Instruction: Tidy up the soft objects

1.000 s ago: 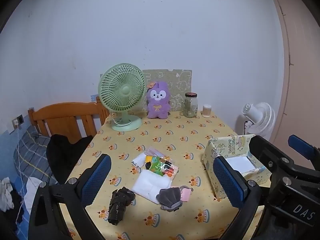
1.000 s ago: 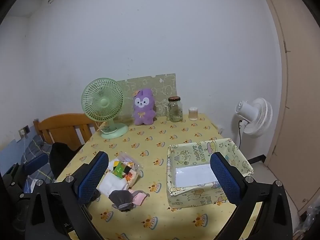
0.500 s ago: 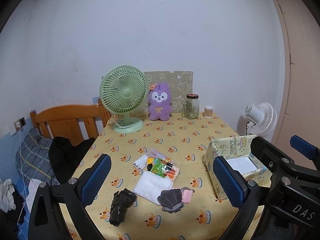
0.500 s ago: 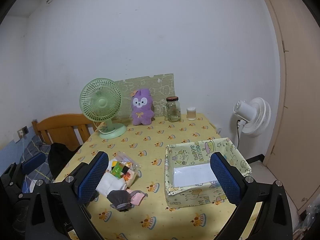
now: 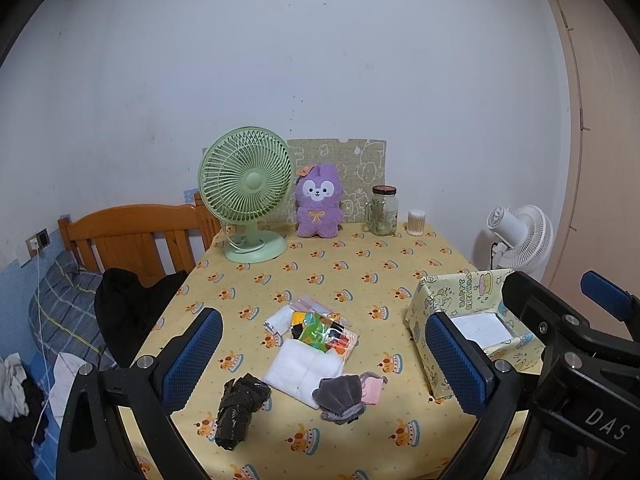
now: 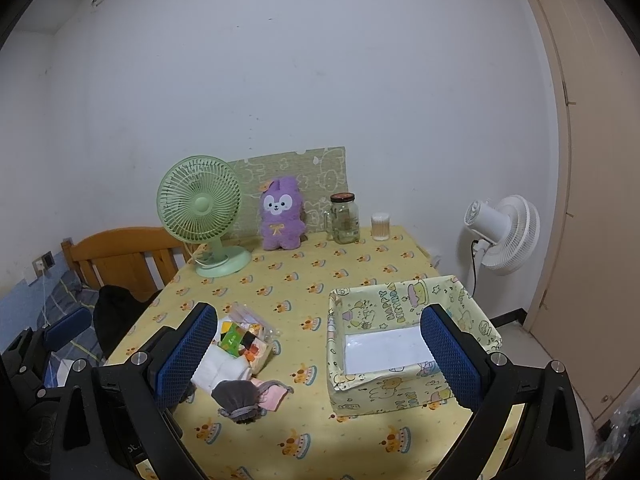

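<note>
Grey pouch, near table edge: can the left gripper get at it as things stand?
Probably yes. The grey pouch lies uncovered between the open left gripper fingers' line of sight; only the pink cloth touches its side, and nothing lies over it.

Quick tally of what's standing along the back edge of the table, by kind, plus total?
Fans: 1, the green desk fan
Plush toys: 1, the purple plush bunny
Glass jars: 1, the lidded glass jar
Cotton swab tubs: 1, the small cotton swab tub
Boards: 1, the patterned board against the wall
Total: 5
</note>
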A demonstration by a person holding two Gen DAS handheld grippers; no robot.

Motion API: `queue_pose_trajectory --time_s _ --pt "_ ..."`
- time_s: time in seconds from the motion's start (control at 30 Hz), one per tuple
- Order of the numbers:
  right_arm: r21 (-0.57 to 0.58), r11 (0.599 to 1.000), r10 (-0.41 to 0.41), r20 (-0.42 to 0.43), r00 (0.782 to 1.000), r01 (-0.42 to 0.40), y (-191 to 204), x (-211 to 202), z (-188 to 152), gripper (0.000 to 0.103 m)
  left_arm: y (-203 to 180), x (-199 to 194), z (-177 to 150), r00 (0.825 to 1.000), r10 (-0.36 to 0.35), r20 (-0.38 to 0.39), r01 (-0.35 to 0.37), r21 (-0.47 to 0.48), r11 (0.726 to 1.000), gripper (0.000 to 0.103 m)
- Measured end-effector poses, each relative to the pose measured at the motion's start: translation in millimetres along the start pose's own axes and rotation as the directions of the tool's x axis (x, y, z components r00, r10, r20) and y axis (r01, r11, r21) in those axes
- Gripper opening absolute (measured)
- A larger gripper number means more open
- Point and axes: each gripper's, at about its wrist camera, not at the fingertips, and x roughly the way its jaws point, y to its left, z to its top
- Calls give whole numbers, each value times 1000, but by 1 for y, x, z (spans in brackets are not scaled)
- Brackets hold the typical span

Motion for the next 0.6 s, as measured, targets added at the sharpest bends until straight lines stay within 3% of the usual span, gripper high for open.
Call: queue_pose_trajectory --time_s 0.6 --pt "4 1000 2 -7 1000 -2 0 0 1 103 -1 1 -1 1000 -1 -2 1 -2 1000 102"
